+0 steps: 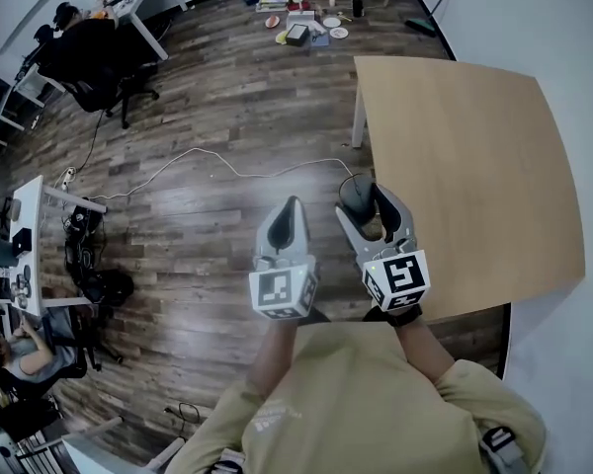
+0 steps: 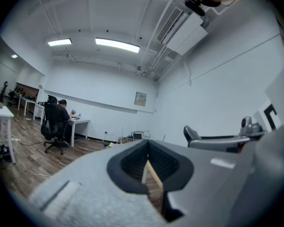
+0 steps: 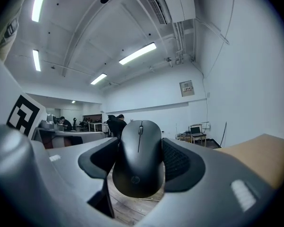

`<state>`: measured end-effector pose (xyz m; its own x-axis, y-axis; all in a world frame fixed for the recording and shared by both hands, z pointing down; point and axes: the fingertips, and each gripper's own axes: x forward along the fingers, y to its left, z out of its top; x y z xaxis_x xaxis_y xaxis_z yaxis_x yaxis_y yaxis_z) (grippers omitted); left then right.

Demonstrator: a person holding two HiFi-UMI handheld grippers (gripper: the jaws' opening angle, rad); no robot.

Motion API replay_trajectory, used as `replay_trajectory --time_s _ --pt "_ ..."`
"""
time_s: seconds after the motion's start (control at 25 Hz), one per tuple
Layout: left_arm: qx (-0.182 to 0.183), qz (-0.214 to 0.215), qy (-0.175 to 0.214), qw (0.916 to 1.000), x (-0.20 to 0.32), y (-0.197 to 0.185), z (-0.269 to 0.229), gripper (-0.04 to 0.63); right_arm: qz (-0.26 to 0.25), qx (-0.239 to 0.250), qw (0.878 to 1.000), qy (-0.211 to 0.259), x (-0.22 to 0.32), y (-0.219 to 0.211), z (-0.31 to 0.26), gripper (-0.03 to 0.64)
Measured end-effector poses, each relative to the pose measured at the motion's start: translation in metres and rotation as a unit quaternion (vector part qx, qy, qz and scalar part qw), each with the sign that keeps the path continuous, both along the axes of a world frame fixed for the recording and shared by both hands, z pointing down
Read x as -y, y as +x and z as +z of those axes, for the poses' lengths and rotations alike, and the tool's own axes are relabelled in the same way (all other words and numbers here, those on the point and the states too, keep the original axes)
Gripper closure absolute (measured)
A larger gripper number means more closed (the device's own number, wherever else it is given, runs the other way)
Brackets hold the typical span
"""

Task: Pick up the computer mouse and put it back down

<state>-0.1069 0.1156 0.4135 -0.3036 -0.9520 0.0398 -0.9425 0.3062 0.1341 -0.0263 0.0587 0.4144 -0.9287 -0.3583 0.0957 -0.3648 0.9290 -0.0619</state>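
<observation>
The right claw (image 1: 366, 201) is clamped on the black computer mouse (image 3: 139, 160), its two pads pressing the mouse's flanks. The mouse hangs clear of any surface. Its long axis runs roughly along the claw's own jaws. The scroll-wheel end points out past the fingertips and the logo end sits back toward the claw's body, with the top shell facing the claw's camera.

The left claw (image 1: 290, 209) is just to the left of the right one. Its jaws are drawn together with nothing between them, so it has no part in the hold.

The placing depends on where the wooden worktop (image 1: 474, 146) lies. It is to the right of the right claw and a little ahead of it, and its left edge is close beside the claw. Through the gap under the mouse only plank floor (image 1: 198, 117) shows, so the mouse probably isn't over the worktop yet. It looks to need carrying rightward before it is lowered, belly down, and let go.
</observation>
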Motion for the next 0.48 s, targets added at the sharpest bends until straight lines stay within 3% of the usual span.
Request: replay_trajectory --time_s 0.32,0.48 --pt "0.003 0.018 -0.008 0.9998 -0.059 -0.155 -0.002 0.597 0.036 0.011 0.999 -0.020 -0.036 -0.143 0.007 0.321" --pt "-0.003 0.005 0.001 1.0000 -0.075 -0.202 -0.006 0.597 0.027 0.003 1.000 -0.010 -0.052 -0.188 0.005 0.321"
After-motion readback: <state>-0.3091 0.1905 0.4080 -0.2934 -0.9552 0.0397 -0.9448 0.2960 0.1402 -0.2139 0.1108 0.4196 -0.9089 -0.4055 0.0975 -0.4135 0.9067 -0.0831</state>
